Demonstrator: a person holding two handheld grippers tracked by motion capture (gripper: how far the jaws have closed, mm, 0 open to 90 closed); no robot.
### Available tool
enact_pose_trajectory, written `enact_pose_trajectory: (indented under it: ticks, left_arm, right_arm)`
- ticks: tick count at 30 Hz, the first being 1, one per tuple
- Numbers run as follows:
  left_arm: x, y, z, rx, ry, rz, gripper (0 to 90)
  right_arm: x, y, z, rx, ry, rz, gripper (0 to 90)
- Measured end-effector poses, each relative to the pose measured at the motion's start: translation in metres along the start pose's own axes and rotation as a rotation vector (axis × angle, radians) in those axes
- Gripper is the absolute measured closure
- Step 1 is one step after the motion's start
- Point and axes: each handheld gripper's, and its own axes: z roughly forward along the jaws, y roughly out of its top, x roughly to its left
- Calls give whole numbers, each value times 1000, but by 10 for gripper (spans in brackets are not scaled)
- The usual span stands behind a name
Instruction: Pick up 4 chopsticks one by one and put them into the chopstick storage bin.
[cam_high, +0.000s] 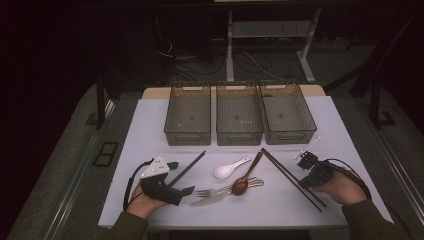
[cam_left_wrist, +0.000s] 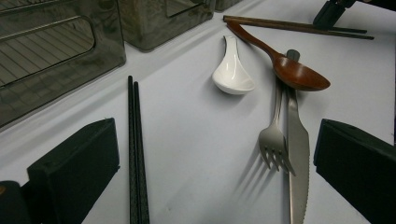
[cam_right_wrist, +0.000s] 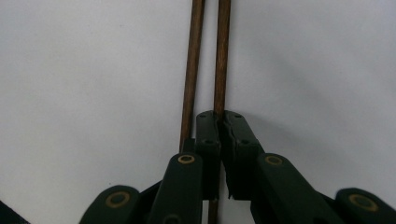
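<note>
Chopsticks of brown wood (cam_high: 292, 179) are lying slantwise on the white table (cam_high: 150, 130), and the right gripper (cam_right_wrist: 218, 116) is pressing its jaws together around one of the pair, the other stick lying just beside the jaws. Three grey bins (cam_high: 239, 114) are standing in a row at the far edge. Between the hands, a white spoon (cam_left_wrist: 232, 70), a brown spoon (cam_left_wrist: 289, 65), a fork (cam_left_wrist: 275, 135) and a knife (cam_left_wrist: 298, 149) are crowding the middle. The left gripper (cam_left_wrist: 215, 163) is resting with jaws spread wide and empty, black chopsticks (cam_left_wrist: 136, 149) lying just inside its left jaw.
</note>
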Motion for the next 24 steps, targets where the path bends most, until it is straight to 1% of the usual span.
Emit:
enact_pose_trajectory:
  ticks: [1, 2, 7, 9, 11, 17, 24]
  left_arm:
    - [0, 0, 1, -2, -1, 2, 0]
    - [0, 0, 1, 0, -1, 3, 0]
    - [-1, 1, 1, -2, -1, 8, 0]
    - [-1, 1, 1, -2, -2, 7, 0]
    - [-1, 1, 2, 1, -5, 9, 0]
    - [-1, 1, 2, -1, -7, 10, 0]
    - [-1, 1, 3, 0, -7, 7, 0]
  right_arm:
    - [1, 1, 0, 5, -16, 0, 842]
    - [3, 2, 0, 13, -19, -5, 842]
    - [3, 7, 1, 46, -21, 3, 844]
    - [2, 7, 1, 50, -19, 10, 844]
    - [1, 6, 0, 46, -16, 20, 846]
    - [2, 5, 0, 33, -17, 16, 847]
    - [-2, 1, -4, 0, 12, 30, 848]
